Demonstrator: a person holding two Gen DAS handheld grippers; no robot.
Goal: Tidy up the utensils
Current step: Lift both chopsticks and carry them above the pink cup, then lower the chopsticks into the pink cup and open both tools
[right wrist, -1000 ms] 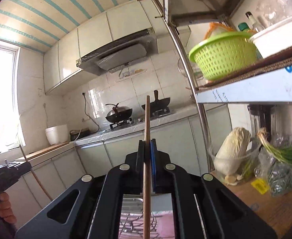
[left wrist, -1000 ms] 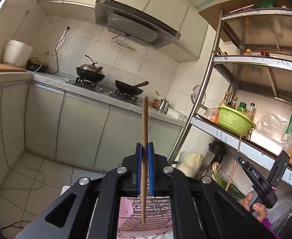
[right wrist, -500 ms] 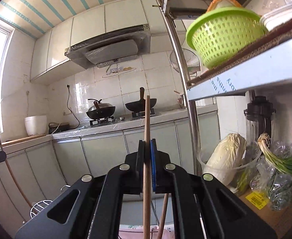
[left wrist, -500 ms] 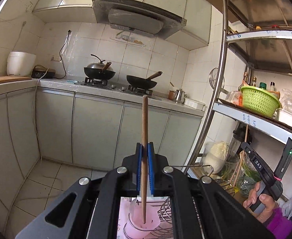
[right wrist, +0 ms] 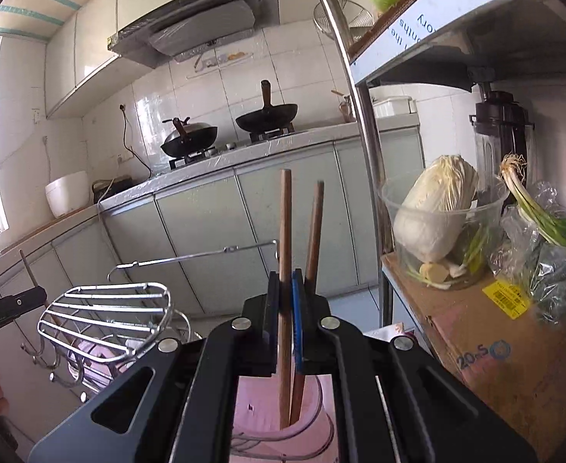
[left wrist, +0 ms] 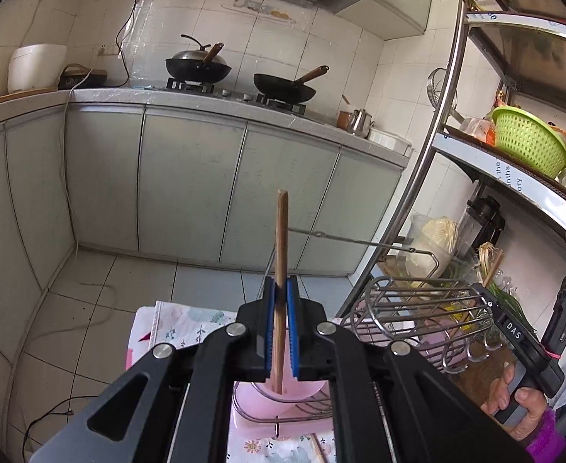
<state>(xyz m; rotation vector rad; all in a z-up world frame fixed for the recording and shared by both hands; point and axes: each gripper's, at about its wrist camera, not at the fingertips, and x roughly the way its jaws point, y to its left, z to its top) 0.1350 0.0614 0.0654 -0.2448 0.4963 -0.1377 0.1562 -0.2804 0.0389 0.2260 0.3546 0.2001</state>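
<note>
My left gripper (left wrist: 281, 293) is shut on a brown wooden chopstick (left wrist: 281, 239) held upright, its lower tip inside a pink cup (left wrist: 302, 387) of the wire rack (left wrist: 418, 308). My right gripper (right wrist: 286, 281) is shut on another wooden chopstick (right wrist: 285, 223), upright, its lower end in a pink cup (right wrist: 260, 413). A second chopstick (right wrist: 316, 227) stands loose in that cup, leaning right just behind my right fingers. The right gripper's body shows in the left wrist view (left wrist: 530, 347), and the left one at the left edge of the right wrist view (right wrist: 9, 305).
The chrome wire utensil rack (right wrist: 105, 320) stands on a floral cloth (left wrist: 182, 328). A steel shelf post (right wrist: 364, 115) rises to the right. A cardboard box (right wrist: 495, 332) carries a tub of cabbage (right wrist: 437, 216) and spring onions (right wrist: 545, 223). Cabinets and stove with woks (left wrist: 283, 88) lie behind.
Both grippers have tilted down and lowered toward the rack, so the chopstick tips now sit in the pink cups. The rack and the loose chopstick came into the right wrist view.
</note>
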